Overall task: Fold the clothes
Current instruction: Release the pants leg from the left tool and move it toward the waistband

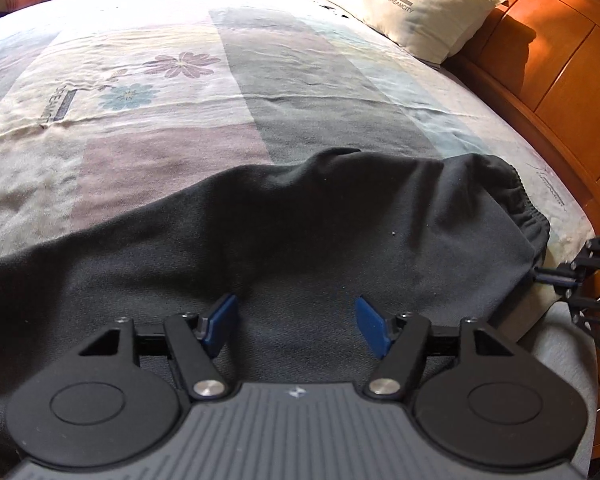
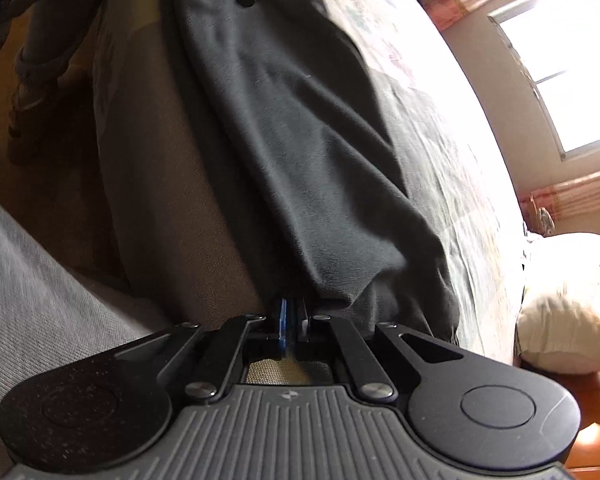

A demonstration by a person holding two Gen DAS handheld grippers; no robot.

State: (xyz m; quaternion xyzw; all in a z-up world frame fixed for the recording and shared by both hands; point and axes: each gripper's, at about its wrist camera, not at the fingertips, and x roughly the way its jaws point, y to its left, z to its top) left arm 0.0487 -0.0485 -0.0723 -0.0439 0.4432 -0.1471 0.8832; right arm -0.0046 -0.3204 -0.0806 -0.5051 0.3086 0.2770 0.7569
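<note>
left gripper (image 1: 296, 326) fingers wide apart over dark trousers (image 1: 300, 240), right gripper (image 2: 291, 322) pinching them; pillow (image 1: 404, 0) reads "dreamcity".

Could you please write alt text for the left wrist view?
The open left gripper hovers over dark grey trousers lying across a patchwork bed cover. A pillow leans on the wooden headboard, and the right gripper meets the trousers' waistband.

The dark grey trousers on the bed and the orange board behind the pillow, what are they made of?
The dark grey trousers look like soft knitted cotton or fleece: matt, slightly fuzzy, falling in loose folds, with a gathered elastic waistband. The exact fibre cannot be told. The orange headboard looks like varnished wood: smooth panels with a warm sheen where the light falls on them.
</note>
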